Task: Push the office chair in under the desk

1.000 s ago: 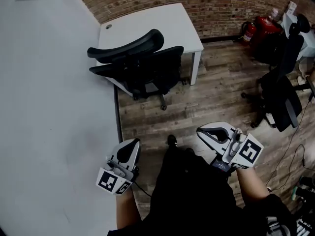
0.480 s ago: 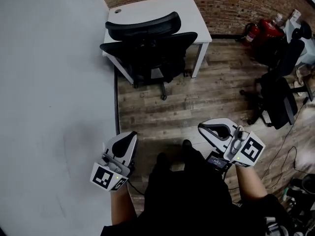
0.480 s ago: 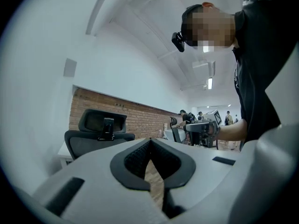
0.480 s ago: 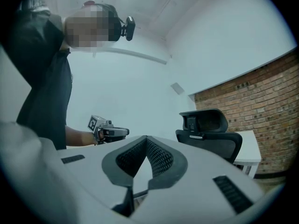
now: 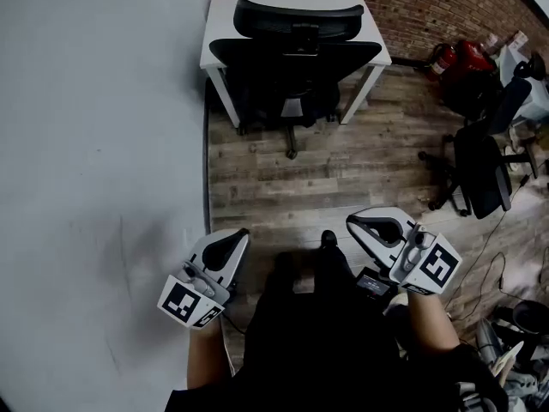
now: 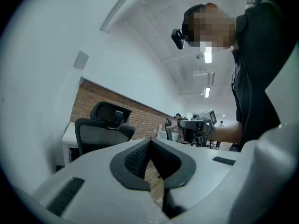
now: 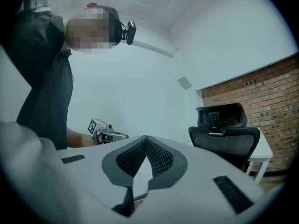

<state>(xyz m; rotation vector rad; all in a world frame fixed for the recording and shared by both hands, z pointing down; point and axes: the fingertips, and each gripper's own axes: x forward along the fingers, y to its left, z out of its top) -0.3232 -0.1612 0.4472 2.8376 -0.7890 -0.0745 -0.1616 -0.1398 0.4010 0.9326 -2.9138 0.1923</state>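
**A:** Office chair (image 5: 293, 54), where is it?

**B:** I see it at the top centre of the frame, against the white desk (image 5: 225, 20). Its back faces me and its width runs left to right.

**A:** Floor and room?

**B:** Wood-plank floor (image 5: 283, 187), brick wall (image 5: 446, 3) behind, white wall (image 5: 94, 144) at left.

**A:** Grippers?

**B:** Left gripper (image 5: 233, 237) and right gripper (image 5: 355, 225) are low in the frame, jaws together, empty.
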